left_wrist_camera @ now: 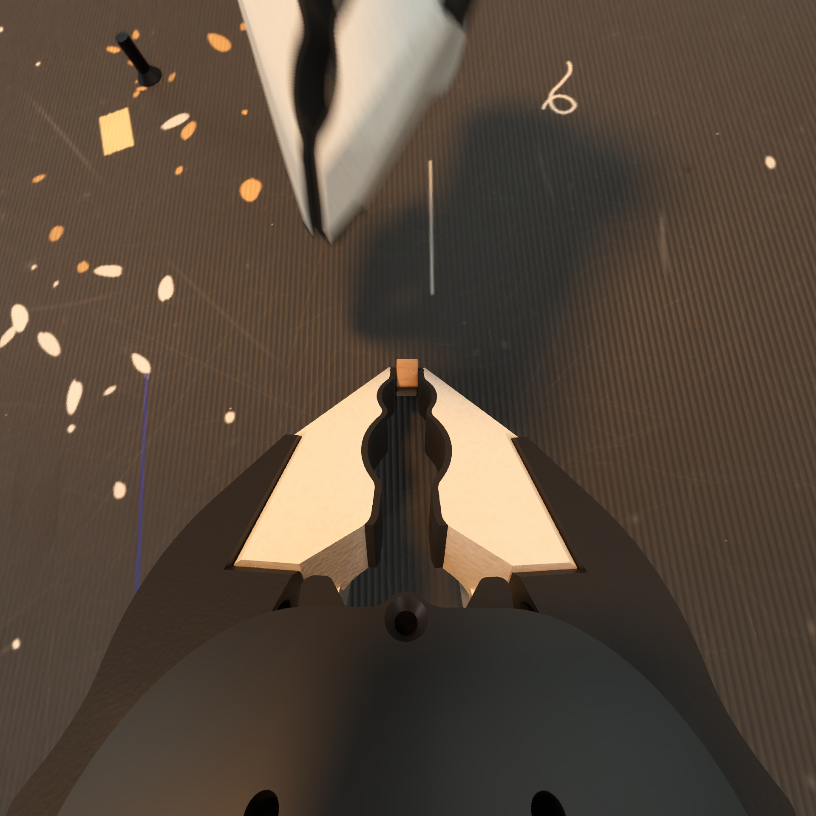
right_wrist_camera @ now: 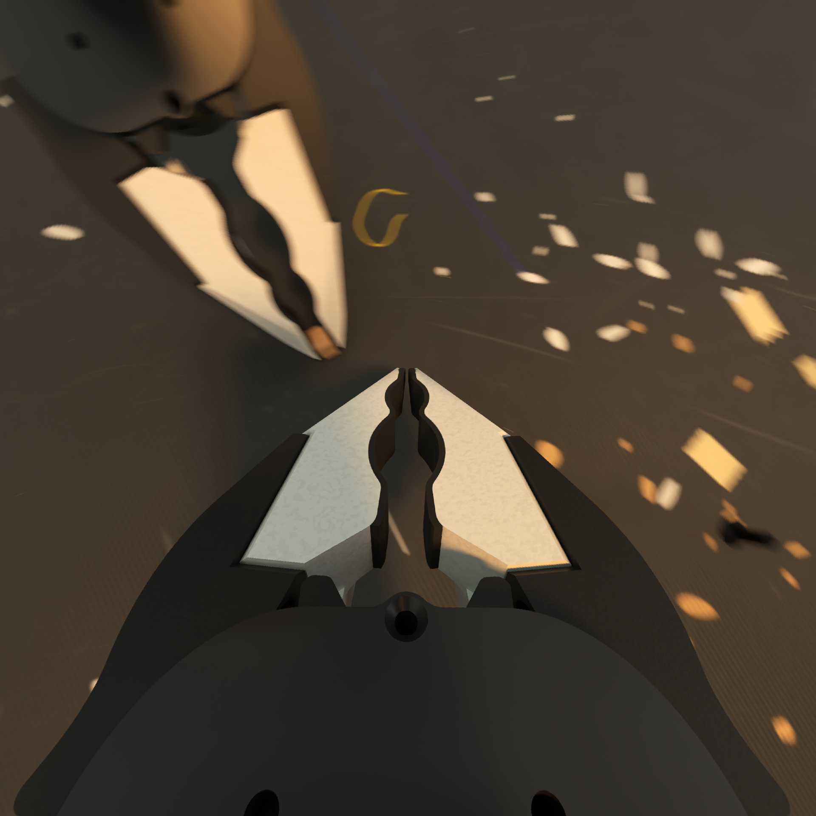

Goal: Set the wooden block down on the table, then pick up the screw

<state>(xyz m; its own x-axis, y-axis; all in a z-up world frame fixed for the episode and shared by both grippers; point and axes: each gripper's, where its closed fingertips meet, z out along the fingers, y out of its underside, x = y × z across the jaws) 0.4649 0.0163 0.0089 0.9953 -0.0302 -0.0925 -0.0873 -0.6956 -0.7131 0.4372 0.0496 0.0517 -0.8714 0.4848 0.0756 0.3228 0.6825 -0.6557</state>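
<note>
Wooden block (left_wrist_camera: 406, 373) sits pinched in the left tool (left_wrist_camera: 406, 375) above the surface (left_wrist_camera: 618, 397), screw (left_wrist_camera: 137, 59) well apart, right tool (right_wrist_camera: 406, 371) pressed together empty.

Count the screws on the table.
1. The black screw lies on the table, far left of the left claw, which grips the wooden block. More may be out of frame.

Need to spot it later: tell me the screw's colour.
Black, matte all over: the screw shows best in the left wrist view.
</note>
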